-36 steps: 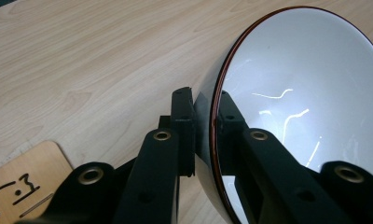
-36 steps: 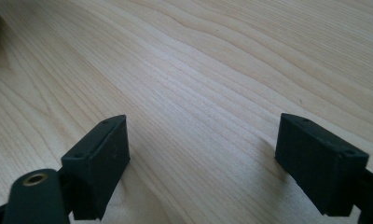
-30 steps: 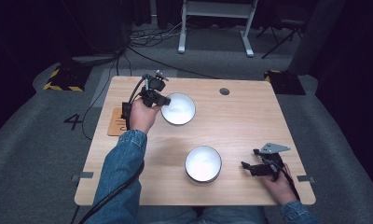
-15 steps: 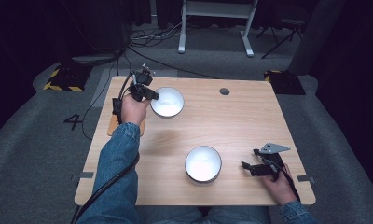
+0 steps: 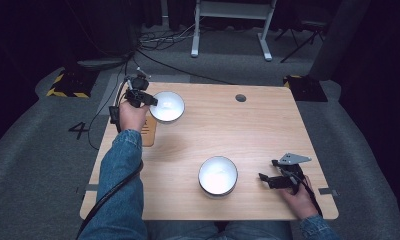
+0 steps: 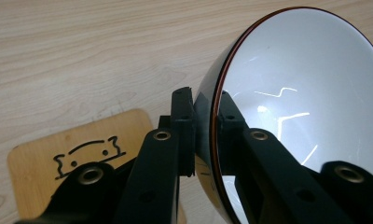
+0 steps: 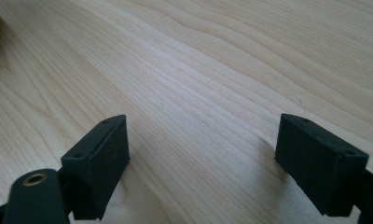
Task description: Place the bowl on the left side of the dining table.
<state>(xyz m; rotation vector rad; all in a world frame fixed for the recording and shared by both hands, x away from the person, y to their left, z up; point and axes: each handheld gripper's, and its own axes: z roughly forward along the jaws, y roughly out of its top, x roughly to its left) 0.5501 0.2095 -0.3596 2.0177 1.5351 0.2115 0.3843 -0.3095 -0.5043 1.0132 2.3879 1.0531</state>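
Observation:
A white bowl with a dark outside hangs tilted over the table's far left. My left gripper is shut on its rim. In the left gripper view the two black jaws pinch the bowl's wall, one inside and one outside, just above a wooden coaster with a drawn face. A second white bowl sits near the front middle of the table. My right gripper rests low at the front right, open, and in the right gripper view its fingertips stand wide apart over bare wood.
The coaster lies by the left edge, partly under the left hand. A dark round hole marks the far side of the wooden table. Cables and a white stand's legs are on the floor beyond.
The left hand has carried the bowl leftward and toward the table's far left corner, over the coaster. The right gripper and the front bowl have stayed put.

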